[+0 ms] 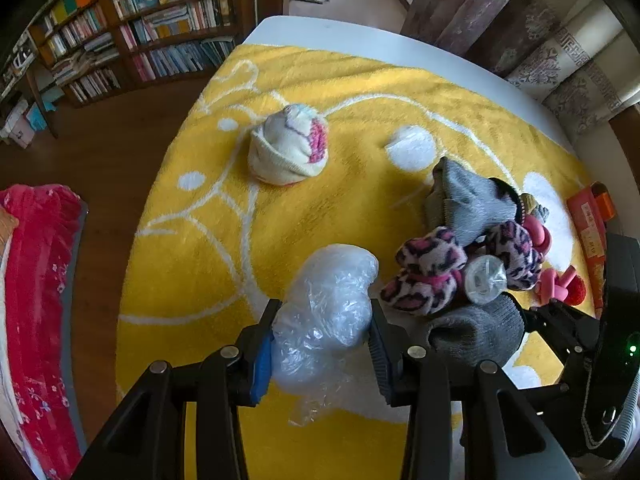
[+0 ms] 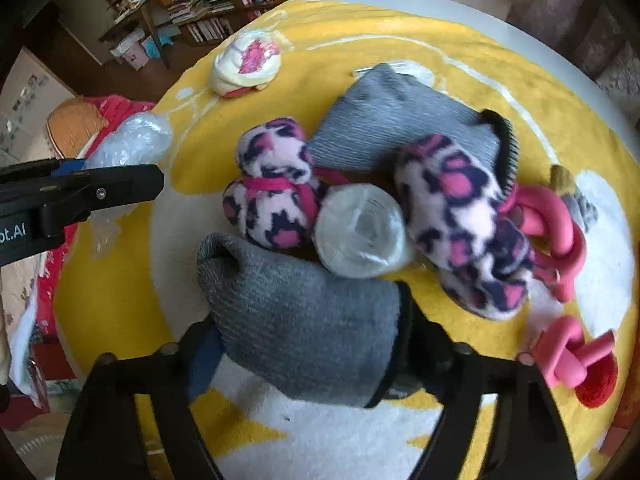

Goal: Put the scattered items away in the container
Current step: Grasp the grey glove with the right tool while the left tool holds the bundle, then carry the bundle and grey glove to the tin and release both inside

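My left gripper (image 1: 322, 332) is shut on a crumpled clear plastic bag (image 1: 328, 304), held above the yellow blanket (image 1: 320, 88). My right gripper (image 2: 314, 346) points down with a grey knitted sock (image 2: 304, 320) filling the gap between its fingers, both pads against it. Just beyond lie two pink leopard-print fuzzy socks (image 2: 276, 196), a clear plastic cup (image 2: 360, 236) and a second grey sock (image 2: 400, 120). A rolled cream and pink sock (image 1: 288, 148) sits alone farther out. No container shows in either view.
Pink knotted rubber toys (image 2: 572, 356) lie at the right of the pile. An orange box (image 1: 588, 216) sits by the blanket's right edge. The white table (image 1: 360, 36) ends just past the blanket. Red fabric (image 1: 36, 280) lies lower left, bookshelves (image 1: 160, 20) behind.
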Available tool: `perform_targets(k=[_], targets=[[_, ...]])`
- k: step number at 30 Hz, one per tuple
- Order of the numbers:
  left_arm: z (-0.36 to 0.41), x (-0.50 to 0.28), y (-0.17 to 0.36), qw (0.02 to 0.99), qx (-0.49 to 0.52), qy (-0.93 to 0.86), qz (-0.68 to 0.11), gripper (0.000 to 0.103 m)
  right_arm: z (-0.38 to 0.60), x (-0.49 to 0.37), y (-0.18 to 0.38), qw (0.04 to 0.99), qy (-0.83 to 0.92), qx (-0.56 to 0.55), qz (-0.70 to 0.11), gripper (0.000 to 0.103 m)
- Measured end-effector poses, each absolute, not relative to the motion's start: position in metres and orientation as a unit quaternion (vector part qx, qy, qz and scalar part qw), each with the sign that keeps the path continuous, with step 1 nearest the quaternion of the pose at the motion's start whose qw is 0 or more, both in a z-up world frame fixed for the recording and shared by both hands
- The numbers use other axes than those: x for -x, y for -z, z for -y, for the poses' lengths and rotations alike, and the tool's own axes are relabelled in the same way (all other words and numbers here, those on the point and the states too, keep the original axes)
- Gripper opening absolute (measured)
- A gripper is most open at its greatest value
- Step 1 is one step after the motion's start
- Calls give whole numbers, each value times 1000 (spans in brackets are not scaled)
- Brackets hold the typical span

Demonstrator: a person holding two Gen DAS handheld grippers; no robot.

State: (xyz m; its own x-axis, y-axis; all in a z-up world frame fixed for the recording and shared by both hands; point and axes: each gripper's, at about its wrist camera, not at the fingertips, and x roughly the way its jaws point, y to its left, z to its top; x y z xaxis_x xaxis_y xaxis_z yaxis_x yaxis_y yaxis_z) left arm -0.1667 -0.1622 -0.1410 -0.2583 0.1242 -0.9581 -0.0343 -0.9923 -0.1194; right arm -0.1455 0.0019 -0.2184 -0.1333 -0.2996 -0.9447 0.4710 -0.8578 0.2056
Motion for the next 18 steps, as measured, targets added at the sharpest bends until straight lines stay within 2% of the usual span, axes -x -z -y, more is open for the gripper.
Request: perform_targets(k=[9, 18], targets=[[114, 168, 118, 77, 593, -802, 16, 42, -54, 133, 189, 248, 772, -585, -25, 76], [23, 177, 98, 140, 578, -803, -19, 42, -171, 133, 147, 146, 822, -546, 62, 76]])
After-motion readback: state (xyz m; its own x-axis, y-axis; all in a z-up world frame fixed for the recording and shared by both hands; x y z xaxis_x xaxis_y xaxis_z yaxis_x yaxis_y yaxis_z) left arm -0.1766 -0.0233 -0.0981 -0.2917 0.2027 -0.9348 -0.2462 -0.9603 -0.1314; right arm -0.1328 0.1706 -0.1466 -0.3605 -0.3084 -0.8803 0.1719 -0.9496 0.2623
